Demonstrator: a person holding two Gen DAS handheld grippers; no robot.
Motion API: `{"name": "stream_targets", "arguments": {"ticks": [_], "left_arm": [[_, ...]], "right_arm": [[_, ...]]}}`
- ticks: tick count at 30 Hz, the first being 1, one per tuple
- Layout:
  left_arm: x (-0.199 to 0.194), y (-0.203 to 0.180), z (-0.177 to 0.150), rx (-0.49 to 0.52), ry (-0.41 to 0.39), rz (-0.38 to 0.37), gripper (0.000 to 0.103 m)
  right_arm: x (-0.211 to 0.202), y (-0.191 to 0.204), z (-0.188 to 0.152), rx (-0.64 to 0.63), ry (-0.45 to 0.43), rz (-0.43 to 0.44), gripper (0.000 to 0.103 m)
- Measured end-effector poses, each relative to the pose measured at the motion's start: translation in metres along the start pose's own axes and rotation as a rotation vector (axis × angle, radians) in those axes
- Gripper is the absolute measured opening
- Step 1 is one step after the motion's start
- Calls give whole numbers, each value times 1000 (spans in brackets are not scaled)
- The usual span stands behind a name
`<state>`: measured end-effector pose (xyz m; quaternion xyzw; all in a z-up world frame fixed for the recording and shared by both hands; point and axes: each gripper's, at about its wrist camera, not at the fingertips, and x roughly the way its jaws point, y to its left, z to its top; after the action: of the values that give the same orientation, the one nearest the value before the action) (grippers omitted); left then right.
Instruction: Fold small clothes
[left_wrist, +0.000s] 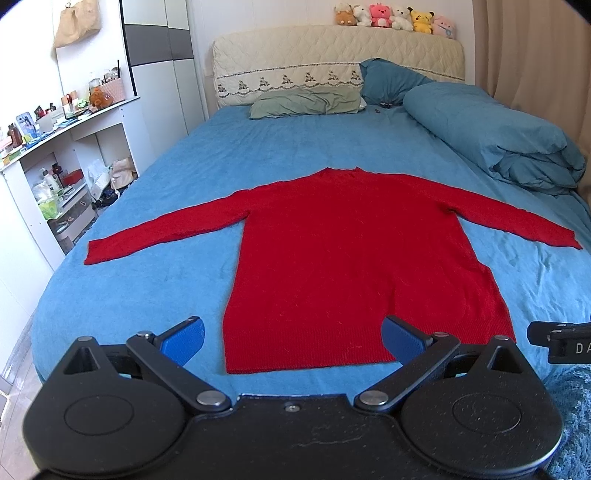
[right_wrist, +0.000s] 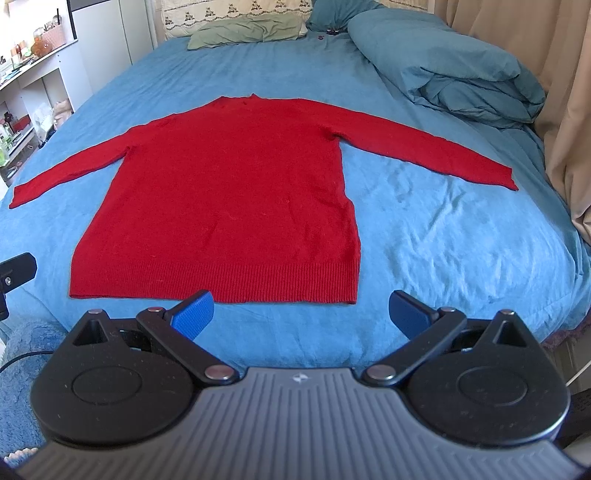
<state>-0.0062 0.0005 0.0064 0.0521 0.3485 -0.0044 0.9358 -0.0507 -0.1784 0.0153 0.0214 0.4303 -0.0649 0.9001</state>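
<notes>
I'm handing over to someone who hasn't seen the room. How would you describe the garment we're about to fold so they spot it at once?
Find the bed with the blue sheet. Lying flat in its middle, near the foot edge, is a red long-sleeved sweater, both sleeves spread out sideways and ribbed hem towards the claws. It is the only red thing on the bed; the green pillow and rolled teal duvet lie beyond.

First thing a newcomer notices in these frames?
The bright red knitted sweater lies flat in the middle of the blue bed sheet, both sleeves spread wide. A rolled teal duvet sits along the bed's right side. Both tools, left and right, are open and short of the hem.
</notes>
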Motion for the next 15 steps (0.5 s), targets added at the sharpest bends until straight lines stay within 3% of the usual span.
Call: {"name": "stream_targets", "arguments": {"ticks": [7,15], "left_arm": [[-1,-4,15,-17,-13,7,103],[20,-21,96,11,-169,-35,103]], "right_arm": [[-5,-10,11,30,-22,1,103],[20,-71,72,152,-89,-50,103]]}}
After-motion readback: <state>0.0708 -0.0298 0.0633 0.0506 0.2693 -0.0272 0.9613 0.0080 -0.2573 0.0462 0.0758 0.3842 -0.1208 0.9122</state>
